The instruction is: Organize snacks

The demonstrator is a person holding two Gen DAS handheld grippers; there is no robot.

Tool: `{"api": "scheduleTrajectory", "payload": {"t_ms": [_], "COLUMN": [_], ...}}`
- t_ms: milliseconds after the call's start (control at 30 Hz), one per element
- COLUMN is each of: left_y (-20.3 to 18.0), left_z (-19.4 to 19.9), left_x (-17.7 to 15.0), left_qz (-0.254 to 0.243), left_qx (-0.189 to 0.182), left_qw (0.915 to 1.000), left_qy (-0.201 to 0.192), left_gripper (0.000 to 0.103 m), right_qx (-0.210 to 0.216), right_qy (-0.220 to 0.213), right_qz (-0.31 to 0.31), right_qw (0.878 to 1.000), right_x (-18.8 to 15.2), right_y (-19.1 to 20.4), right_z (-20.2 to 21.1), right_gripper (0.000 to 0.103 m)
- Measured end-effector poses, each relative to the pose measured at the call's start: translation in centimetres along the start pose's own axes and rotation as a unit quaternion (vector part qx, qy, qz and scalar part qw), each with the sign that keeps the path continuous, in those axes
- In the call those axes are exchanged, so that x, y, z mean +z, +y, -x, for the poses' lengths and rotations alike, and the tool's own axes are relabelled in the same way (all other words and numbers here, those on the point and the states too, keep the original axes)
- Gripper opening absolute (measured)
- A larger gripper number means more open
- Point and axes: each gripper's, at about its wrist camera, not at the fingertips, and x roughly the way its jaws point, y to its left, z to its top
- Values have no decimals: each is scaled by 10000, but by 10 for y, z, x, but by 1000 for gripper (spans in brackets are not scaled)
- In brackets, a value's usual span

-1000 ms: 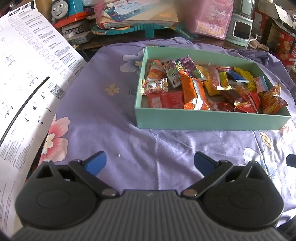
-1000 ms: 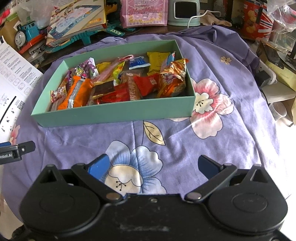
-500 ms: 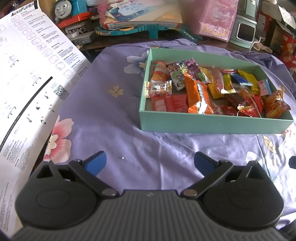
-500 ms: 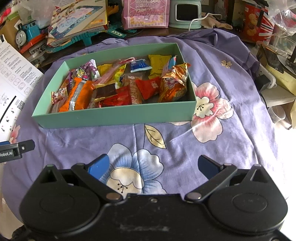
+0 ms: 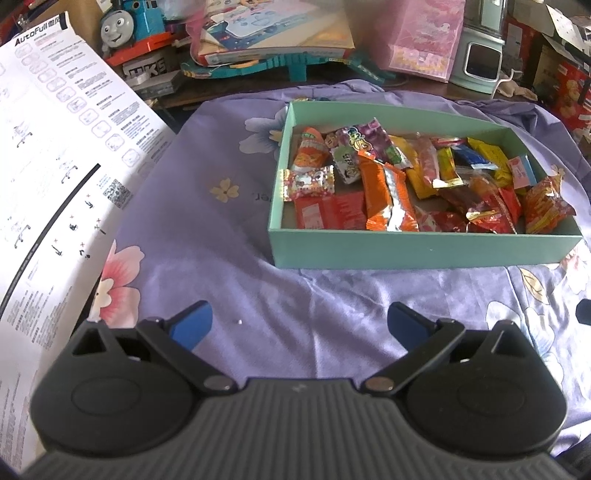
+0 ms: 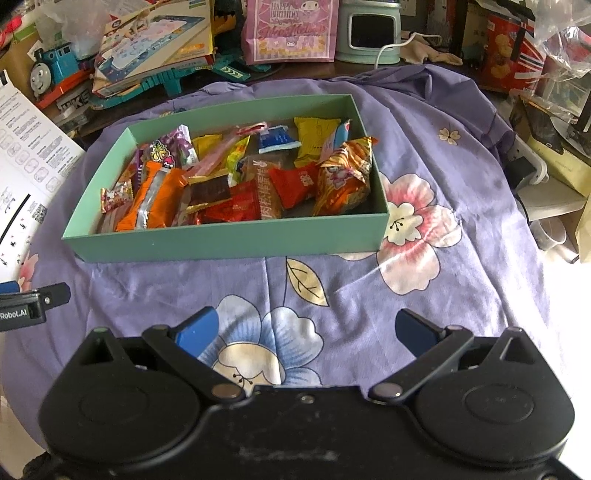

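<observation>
A teal box [image 5: 424, 253] sits on the purple flowered cloth and holds several wrapped snacks, among them an orange pack [image 5: 384, 195] and red packs [image 5: 328, 212]. It also shows in the right wrist view [image 6: 229, 242], with a gold and orange bag [image 6: 345, 181] at its right end. My left gripper [image 5: 299, 321] is open and empty, well short of the box's front left corner. My right gripper [image 6: 304, 330] is open and empty, in front of the box's front wall. The left gripper's tip [image 6: 33, 304] shows at the right view's left edge.
A large white instruction sheet [image 5: 55, 166] lies at the left. Toys, a blue train [image 5: 129, 22], a game box [image 6: 155, 40], a pink gift bag [image 6: 291, 29] and a pale green appliance [image 6: 369, 33] crowd the back. Clutter stands off the cloth's right side [image 6: 546, 162].
Both grippers have drawn back slightly from the box and shifted; the box sits farther right in the left view. Both stay open and empty.
</observation>
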Motion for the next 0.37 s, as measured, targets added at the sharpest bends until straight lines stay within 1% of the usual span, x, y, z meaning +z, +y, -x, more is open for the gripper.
{"api": "scheduleTrajectory", "payload": {"t_ms": [367], "left_y": [-3], "left_z": [2], "left_x": [2], "left_qz": [-116], "left_qx": [-5], "left_qw": [9999], "left_qy": [3], "left_gripper": [103], "right_qx": [-3], "right_qy": [-69], "right_qz": [49], "right_qw": [10000], "right_x": [3], "right_y": [3], "right_z": [3], "right_gripper": [103]}}
